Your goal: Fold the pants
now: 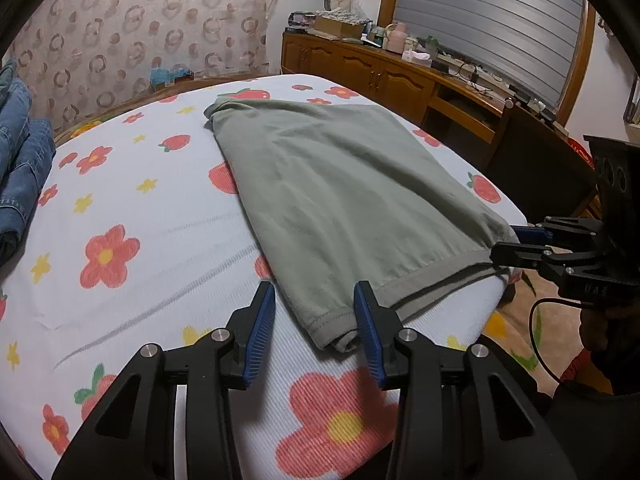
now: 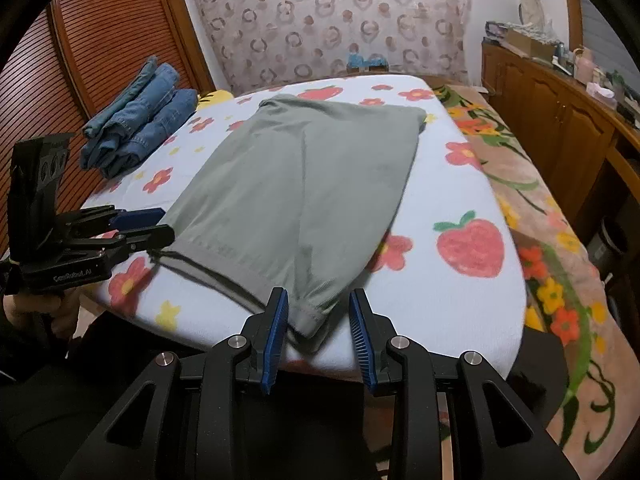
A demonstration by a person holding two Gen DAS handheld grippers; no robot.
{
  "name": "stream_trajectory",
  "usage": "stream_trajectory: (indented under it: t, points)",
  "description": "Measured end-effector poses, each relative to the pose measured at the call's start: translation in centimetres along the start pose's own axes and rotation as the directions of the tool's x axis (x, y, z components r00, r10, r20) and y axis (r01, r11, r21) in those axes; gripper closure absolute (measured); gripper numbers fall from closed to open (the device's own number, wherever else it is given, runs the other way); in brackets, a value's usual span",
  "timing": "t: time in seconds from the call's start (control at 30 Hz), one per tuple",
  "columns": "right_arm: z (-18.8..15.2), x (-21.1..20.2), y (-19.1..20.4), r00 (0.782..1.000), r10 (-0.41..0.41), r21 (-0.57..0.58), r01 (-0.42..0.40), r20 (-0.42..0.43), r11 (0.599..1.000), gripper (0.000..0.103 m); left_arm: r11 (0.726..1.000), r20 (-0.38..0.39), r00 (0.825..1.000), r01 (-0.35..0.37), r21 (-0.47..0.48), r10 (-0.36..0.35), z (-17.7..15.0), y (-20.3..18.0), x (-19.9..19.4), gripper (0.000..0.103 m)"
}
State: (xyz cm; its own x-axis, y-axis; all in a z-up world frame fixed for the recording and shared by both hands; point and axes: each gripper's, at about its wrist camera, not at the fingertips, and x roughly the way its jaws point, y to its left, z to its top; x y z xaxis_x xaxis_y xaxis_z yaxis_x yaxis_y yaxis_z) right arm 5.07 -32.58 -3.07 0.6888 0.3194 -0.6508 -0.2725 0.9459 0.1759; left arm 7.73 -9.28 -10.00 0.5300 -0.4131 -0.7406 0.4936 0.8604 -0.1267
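Observation:
Grey-green pants (image 1: 340, 184) (image 2: 304, 184) lie folded flat on a bed sheet printed with flowers and strawberries (image 1: 140, 208) (image 2: 440, 300). Their hem edge runs along the near side of the bed. My left gripper (image 1: 316, 312) (image 2: 164, 224) stands at the left hem corner. That corner lies between its blue pads (image 1: 262, 320), which do not press on it. My right gripper (image 2: 318, 312) (image 1: 508, 240) stands at the right hem corner. The cloth touches only its left pad (image 2: 278, 320), and a gap shows beside the other.
Folded blue jeans (image 1: 20, 168) (image 2: 140, 128) are stacked at the far left of the bed. A flowered blanket (image 2: 540, 240) hangs off the right side. A wooden cabinet (image 1: 380, 76) (image 2: 560, 120) with clutter on top lines the right wall. A louvred wooden door (image 2: 100, 40) is on the left.

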Motion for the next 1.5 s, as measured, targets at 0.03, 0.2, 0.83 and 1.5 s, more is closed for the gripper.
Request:
stream_trajectory:
  t: [0.03, 0.2, 0.83, 1.5]
  points:
    - [0.0, 0.0, 0.0, 1.0, 0.004, -0.001, -0.004, 0.001, 1.0, 0.07, 1.0, 0.0, 1.0, 0.001, 0.001, -0.001, 0.0, 0.0, 0.0, 0.062]
    - [-0.1, 0.2, 0.0, 0.999, 0.038, -0.006, -0.038, 0.002, 0.999, 0.07, 1.0, 0.0, 1.0, 0.017, -0.001, -0.017, -0.2, -0.3, -0.2, 0.071]
    - [0.5, -2.9, 0.7, 0.988, 0.146, -0.054, -0.143, 0.056, 0.988, 0.092, 0.999, 0.05, 0.998, 0.042, 0.019, -0.043, -0.4, -1.2, -4.4, 0.094]
    - [2.0, -7.4, 0.9, 0.971, 0.133, -0.155, -0.103, 0.197, 0.982, 0.092, 0.997, 0.178, 0.983, 0.02, 0.069, -0.032, 3.3, -2.1, -8.3, 0.096]
